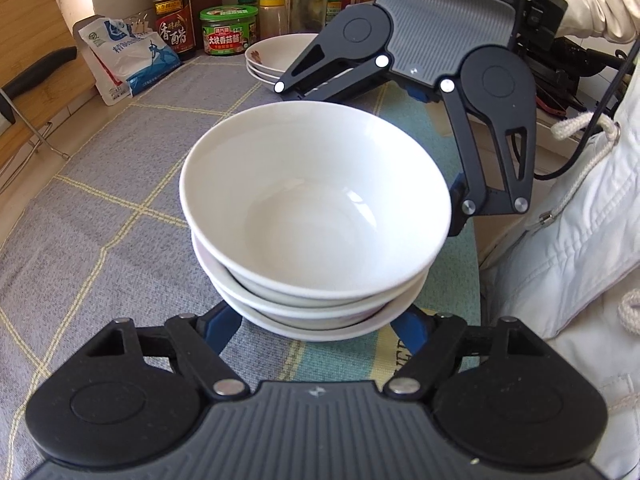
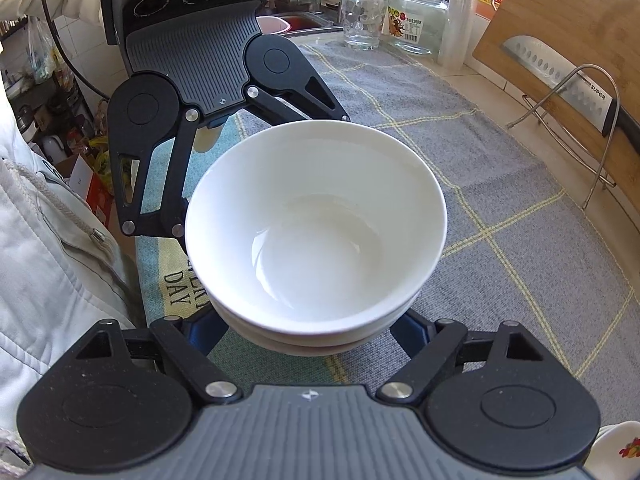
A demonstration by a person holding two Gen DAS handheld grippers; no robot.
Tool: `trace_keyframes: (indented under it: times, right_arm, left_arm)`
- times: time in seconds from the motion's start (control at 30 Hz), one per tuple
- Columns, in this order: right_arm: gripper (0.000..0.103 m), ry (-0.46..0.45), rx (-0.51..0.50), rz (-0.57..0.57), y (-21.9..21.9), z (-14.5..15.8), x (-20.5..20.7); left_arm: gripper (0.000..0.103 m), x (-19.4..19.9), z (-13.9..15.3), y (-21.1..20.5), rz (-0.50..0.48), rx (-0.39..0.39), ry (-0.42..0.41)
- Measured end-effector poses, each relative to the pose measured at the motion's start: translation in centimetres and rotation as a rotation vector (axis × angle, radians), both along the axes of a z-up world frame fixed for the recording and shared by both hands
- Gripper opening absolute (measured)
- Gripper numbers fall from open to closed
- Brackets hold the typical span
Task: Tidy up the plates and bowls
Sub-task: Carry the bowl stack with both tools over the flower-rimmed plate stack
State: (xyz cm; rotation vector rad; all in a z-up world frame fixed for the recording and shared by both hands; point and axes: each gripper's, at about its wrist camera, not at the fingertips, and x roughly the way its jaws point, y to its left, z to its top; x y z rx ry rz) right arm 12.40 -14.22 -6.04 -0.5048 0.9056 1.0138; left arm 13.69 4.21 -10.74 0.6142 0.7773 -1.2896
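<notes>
A stack of three nested white bowls stands on the grey checked cloth, and fills the middle of the right wrist view too. My left gripper reaches in from the near side. Its blue fingers run under the lowest bowl and close on the base of the stack, with the tips hidden. My right gripper holds the stack from the opposite side in the same way. One of its fingers lies against the stack's right flank. Whether the stack rests on the cloth or hangs just above it cannot be told.
Shallow white plates are piled at the back by sauce bottles, a green-lidded jar and a white bag. A cutting board and cleaver on a wire rack, a glass and a jar line the wall. A person's white jacket is beside the counter edge.
</notes>
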Motion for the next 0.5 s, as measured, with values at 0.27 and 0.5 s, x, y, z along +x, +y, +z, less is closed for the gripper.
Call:
trace_keyframes:
  times: [0.27,0.5]
  right_arm:
    - [0.090,0.004,-0.004,-0.011,0.1,0.2,-0.2]
    - [0.090,0.007,0.008,-0.017,-0.1,1.0,-0.5]
  left_arm:
    - [0.080,-0.2,-0.2,-0.3,-0.015,0.010,-0.015]
    - [0.080,-0.1,0.3,-0.3,-0.011,0.013,-0.007]
